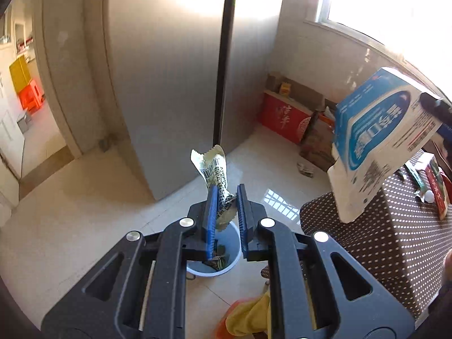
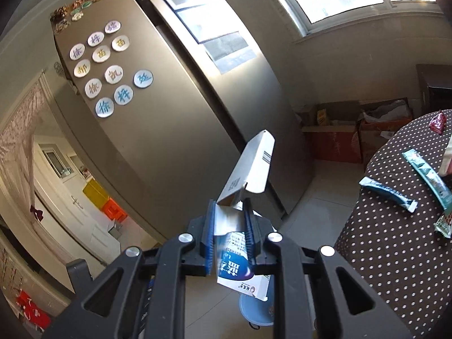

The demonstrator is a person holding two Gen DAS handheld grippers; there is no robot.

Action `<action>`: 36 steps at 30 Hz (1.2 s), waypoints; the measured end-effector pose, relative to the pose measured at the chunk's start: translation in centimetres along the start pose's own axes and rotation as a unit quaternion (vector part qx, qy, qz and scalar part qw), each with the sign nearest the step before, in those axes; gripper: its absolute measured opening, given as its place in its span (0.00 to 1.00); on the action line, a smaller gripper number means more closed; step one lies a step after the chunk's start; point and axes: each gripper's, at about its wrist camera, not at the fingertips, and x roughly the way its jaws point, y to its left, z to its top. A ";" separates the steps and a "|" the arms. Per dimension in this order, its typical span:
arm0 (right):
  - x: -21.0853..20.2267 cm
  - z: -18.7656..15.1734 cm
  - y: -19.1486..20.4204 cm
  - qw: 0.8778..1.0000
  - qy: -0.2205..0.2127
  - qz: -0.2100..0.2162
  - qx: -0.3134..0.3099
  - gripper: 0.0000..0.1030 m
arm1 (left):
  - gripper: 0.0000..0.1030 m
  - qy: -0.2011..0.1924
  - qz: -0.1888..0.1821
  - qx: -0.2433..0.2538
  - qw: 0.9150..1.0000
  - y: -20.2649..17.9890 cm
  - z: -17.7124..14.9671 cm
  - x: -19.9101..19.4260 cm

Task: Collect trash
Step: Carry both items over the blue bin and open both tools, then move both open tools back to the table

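Wrapper (image 1: 216,175) is pinched in your left gripper (image 1: 226,195), right above the bin (image 1: 230,257); carton (image 2: 240,257) is clamped in your right gripper (image 2: 230,214), with the bin rim (image 2: 254,310) showing just below it. Centre each piece over the opening before you let go, wrapper first since it looks light and may drift. Bin already holds some scraps. More wrappers (image 2: 387,193) wait on the dotted table (image 2: 395,254).

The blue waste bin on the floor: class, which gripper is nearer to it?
Left. The left gripper, holding a wrapper, hangs right above the bin; the right gripper, holding a box, is off toward the table.
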 end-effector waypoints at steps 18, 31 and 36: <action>11.1 -5.6 -0.1 0.991 0.129 -0.045 -0.011 0.18 | 0.70 0.094 0.030 -0.050 0.994 3.6 -3.1 10.2; 18.1 -8.5 2.4 0.980 0.191 -0.037 -0.025 0.20 | 0.71 0.090 0.078 -0.084 0.989 8.7 -3.7 8.2; 20.4 -9.3 4.2 0.975 0.210 -0.055 -0.046 0.59 | 0.71 0.080 0.106 -0.113 0.985 11.7 -3.9 6.2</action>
